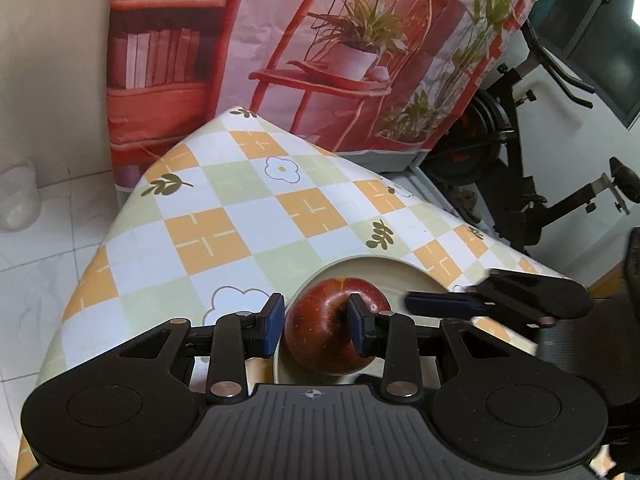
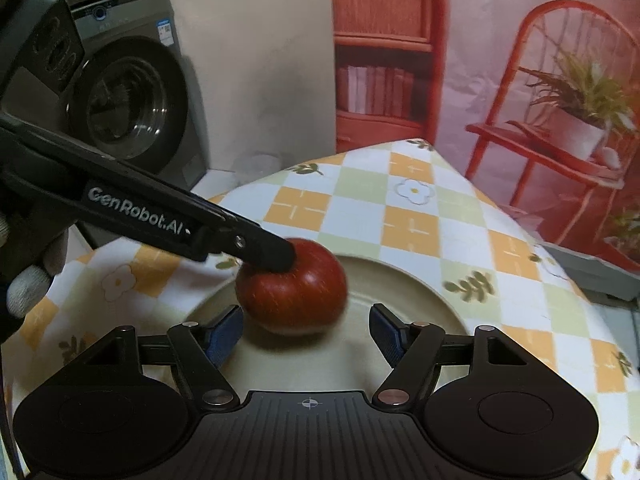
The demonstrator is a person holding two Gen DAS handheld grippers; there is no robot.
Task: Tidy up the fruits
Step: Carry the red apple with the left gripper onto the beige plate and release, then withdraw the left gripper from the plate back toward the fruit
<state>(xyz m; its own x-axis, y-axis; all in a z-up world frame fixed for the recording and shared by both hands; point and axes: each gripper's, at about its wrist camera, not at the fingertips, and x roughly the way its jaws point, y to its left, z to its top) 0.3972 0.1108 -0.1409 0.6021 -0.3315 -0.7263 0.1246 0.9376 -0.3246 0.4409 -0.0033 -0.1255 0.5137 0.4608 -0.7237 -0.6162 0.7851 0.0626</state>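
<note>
A table covered with a checked cloth [image 1: 240,216] of orange, pale green and white squares, printed with flowers and leaf sprigs, stands in a room with a white tiled floor. Behind it hangs a backdrop [image 1: 320,40] painted with a red chair, a potted plant and a bookshelf. An exercise bike [image 1: 520,152] stands to one side in the left wrist view, and a grey washing machine [image 2: 132,104] shows at the wall in the right wrist view. On the cloth lies a pale, shallow plate [image 2: 420,304], and over it is a red apple [image 1: 332,324]. The left gripper [image 1: 314,326] is clamped on the apple, its blue pads [image 1: 274,320] pressing the fruit from both sides, one pad near the stem hollow; whether the apple rests on the plate or is just above it cannot be told. A gloved hand [image 2: 28,280] grips that tool. The right gripper [image 2: 306,330] hangs just beside the apple above the plate, its jaws standing apart with nothing between them and touching nothing.
</note>
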